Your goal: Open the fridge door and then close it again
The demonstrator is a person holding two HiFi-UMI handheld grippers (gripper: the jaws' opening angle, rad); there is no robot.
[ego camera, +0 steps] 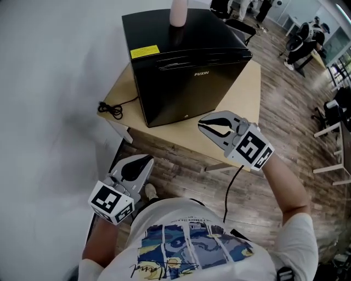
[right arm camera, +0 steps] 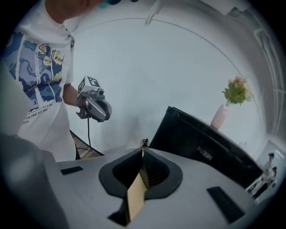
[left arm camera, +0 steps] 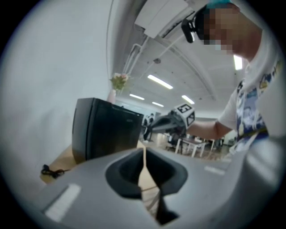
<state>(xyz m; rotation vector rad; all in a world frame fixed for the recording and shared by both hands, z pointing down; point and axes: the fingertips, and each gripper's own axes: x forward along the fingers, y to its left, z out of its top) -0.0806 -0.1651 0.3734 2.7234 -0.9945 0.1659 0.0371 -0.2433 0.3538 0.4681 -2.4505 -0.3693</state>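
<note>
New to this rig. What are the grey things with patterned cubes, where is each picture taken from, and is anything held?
They are hand-held claws, one in each of a person's hands; no robot. The head view looks down from the person's head; the other two cameras ride on the claws, looking along their jaws. A black fridge, door closed, stands on a table, a pink vase on top, a cable beside it. The right claw hovers near the fridge's front corner, jaws closing with nothing between them. The left claw, lower, is shut and empty.
</note>
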